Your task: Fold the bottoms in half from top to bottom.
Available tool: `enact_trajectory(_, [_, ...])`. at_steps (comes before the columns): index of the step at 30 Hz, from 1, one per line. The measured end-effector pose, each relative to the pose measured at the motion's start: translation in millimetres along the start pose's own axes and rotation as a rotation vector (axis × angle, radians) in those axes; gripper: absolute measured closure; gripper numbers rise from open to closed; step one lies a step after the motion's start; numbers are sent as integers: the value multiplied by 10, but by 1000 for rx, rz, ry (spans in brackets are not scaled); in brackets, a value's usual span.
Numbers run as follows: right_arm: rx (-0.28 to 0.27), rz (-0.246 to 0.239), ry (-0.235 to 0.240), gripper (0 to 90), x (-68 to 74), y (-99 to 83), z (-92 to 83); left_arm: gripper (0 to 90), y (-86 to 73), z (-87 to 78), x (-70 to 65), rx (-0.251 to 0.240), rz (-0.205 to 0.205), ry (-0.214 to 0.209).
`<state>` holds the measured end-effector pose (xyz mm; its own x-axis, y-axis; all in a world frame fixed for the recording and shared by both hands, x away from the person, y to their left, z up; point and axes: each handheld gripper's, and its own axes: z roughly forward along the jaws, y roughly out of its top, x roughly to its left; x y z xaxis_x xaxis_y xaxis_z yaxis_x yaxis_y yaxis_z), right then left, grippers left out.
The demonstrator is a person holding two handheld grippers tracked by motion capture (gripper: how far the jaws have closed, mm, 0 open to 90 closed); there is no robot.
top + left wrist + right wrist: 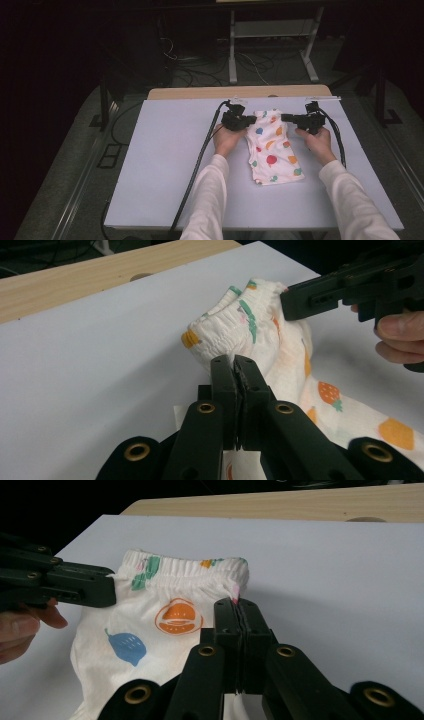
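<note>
— Nearest? 
— The person's sleeves [210, 200]. Both grippers clench the patterned shorts' [272, 147] waistband: left gripper [248, 120], right gripper [288, 118]. 
— Where? 
— Toward the white table's [150, 165] far edge, right of middle.

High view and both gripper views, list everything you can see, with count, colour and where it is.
Garment: one, white with coloured fruit print, folded, on the middle of the board, elastic waistband at the far end lifted.
Board: one, pale grey-white, covers the table top.
Table edge: one strip, light wood, beyond the board's far side.
Metal stand: one, white, on the floor behind the table.
Cables: black, trailing from the tongs across the board toward the near edge.
Left tongs: black, shut on the waistband's left corner.
Right tongs: black, shut on the waistband's right corner.
Hands: two, white sleeves, coming in from the bottom edge.
</note>
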<state>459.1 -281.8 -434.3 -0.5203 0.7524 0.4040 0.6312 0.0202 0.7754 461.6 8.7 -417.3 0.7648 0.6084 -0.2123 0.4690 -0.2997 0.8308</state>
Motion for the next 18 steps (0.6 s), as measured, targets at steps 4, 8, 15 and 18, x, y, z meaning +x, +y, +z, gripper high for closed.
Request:
enact_trajectory(4, [-2,-22,14,873,43,-18,-38,877,-27,-76,-41,-21,-6,-5])
enact_trajectory(8, [-11,-45,20,874,106,-25,-98,877,-78,-122,-86,-36,-8,-10])
enact_trajectory(15, [-8,-50,30,873,136,-92,-157,877,-128,-180,-176,-50,3,-27])
enact_trajectory(18, [-6,-49,33,873,148,-129,-189,877,-165,-194,-209,-61,-3,-38])
